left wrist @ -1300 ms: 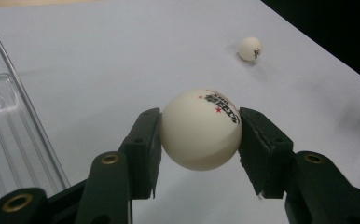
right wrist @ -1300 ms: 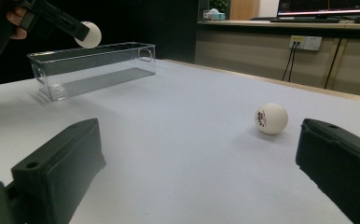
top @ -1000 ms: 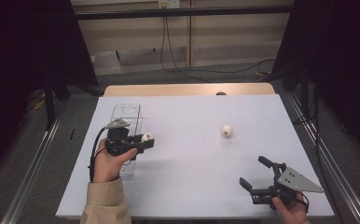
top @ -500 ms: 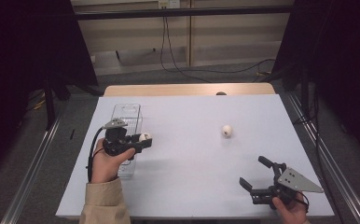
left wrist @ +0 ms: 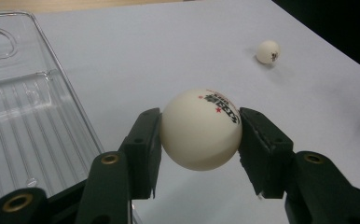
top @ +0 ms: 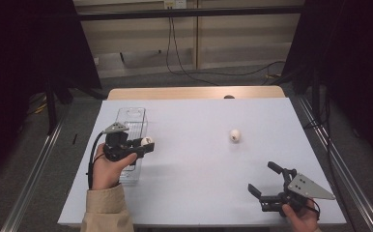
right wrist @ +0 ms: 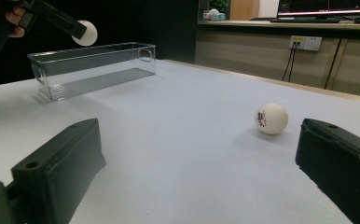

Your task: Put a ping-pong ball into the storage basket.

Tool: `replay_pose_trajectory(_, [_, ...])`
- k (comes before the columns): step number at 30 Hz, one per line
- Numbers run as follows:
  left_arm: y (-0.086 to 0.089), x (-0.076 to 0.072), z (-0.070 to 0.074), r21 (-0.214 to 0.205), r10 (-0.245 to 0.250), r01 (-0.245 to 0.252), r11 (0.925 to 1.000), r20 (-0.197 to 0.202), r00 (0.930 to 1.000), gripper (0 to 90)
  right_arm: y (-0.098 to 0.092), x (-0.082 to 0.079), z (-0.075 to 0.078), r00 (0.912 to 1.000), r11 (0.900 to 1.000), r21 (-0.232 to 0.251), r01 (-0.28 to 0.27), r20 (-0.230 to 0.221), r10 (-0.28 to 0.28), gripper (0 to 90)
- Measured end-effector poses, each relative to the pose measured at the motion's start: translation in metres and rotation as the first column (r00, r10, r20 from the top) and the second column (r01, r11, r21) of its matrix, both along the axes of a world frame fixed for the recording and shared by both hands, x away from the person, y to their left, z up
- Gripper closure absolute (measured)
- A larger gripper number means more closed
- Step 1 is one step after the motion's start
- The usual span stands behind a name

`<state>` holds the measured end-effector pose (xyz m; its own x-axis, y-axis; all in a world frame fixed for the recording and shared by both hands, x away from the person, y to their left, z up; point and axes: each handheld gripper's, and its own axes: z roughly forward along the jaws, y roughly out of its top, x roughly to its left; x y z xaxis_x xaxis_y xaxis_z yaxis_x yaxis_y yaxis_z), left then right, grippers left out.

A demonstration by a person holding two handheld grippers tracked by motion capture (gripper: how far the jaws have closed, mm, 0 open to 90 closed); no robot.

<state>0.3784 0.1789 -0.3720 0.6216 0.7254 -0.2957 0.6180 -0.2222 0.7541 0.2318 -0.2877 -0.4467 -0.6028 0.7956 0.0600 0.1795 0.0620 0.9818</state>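
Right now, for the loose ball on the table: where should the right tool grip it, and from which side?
Grip the loose ball across its widest middle, coming in level and low from the right tool side. It's round, so any axis works; it sits free on the bare table and may roll, so centre it between the open jaws before closing.

High view overhead; both gripper views low, sharing the table [top: 199, 145]

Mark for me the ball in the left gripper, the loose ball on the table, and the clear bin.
held ball [left wrist: 200, 129], left gripper view, middle of its front face.
loose ball [top: 235, 135], high view, centre of the ball.
clear bin [right wrist: 99, 51], right gripper view, upper edge of its long near wall.
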Motion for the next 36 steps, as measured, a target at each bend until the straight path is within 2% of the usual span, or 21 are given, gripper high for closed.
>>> replay_pose_trajectory(36, [0.013, 0.000, 0.000, 0.022, 0.039, -0.039, 0.9990, 0.015, 0.9992, 50.9, 0.000, 0.000, 0.000, 1.0000, 1.0000, 0.000, -0.001, 0.000, 0.001, 0.2])
